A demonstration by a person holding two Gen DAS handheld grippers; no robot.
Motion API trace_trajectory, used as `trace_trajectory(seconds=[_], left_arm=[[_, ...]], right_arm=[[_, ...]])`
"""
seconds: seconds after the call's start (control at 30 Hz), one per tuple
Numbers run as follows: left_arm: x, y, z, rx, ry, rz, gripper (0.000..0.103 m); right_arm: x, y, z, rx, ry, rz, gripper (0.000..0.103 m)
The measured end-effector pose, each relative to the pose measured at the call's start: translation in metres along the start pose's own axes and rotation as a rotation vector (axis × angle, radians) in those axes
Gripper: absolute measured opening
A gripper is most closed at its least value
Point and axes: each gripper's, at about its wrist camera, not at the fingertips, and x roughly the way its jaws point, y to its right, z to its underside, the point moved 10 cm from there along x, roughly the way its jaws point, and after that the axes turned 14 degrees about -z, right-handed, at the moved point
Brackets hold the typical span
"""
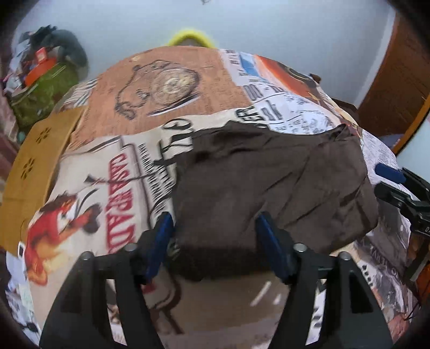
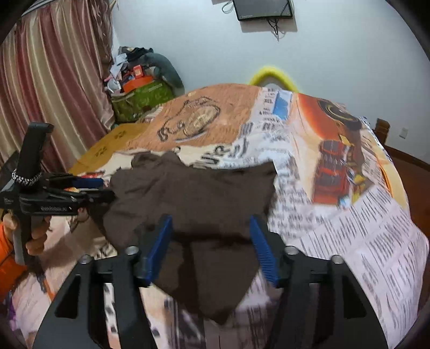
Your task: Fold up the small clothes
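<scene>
Left wrist view looks down over the left hand-held gripper (image 1: 215,228), whose two blue pads stand apart with nothing pinched; the near edge of a brown garment (image 1: 274,182) lies between them on the bed. The garment is crumpled and partly folded, spread across a bedspread (image 1: 113,171) printed with newspaper text, a cartoon bird and a pocket watch drawing. At the right edge of this view the right hand-held gripper (image 1: 392,185) pokes in from the side, just beside the garment's right border. A cardboard box (image 1: 35,166) sits off the bed's left side, and a green bag (image 1: 45,91) heaped with clutter stands near the far wall.

Right wrist view shows the right hand-held gripper (image 2: 212,241) released too, blue pads spread wide, with a brown corner of the garment (image 2: 193,196) drooping between them but not squeezed. The left hand-held gripper (image 2: 94,190) reaches in from the left, its tip at the garment's left edge, held by a hand (image 2: 35,239) with an orange sleeve (image 2: 8,257) behind it. Pink striped curtains (image 2: 48,80) hang at the left, and a dark screen (image 2: 263,9) is mounted high on the pale wall. Parts of both views are blurred.
</scene>
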Motion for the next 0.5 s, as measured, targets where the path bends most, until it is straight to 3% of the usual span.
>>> trace_trajectory(seconds=[0.3, 0.4, 0.5], left_arm=[[0.013, -0.007, 0.027, -0.099, -0.113, 0.099, 0.068], [0.013, 0.004, 0.023, -0.098, -0.114, 0.125, 0.047], [0.014, 0.012, 0.022, -0.094, -0.122, 0.118, 0.033]], right_arm=[[-0.006, 0.016, 0.044, 0.144, -0.074, -0.002, 0.067], [-0.001, 0.008, 0.045, 0.135, -0.088, -0.023, 0.066], [0.006, 0.002, 0.046, 0.118, -0.101, -0.013, 0.053]])
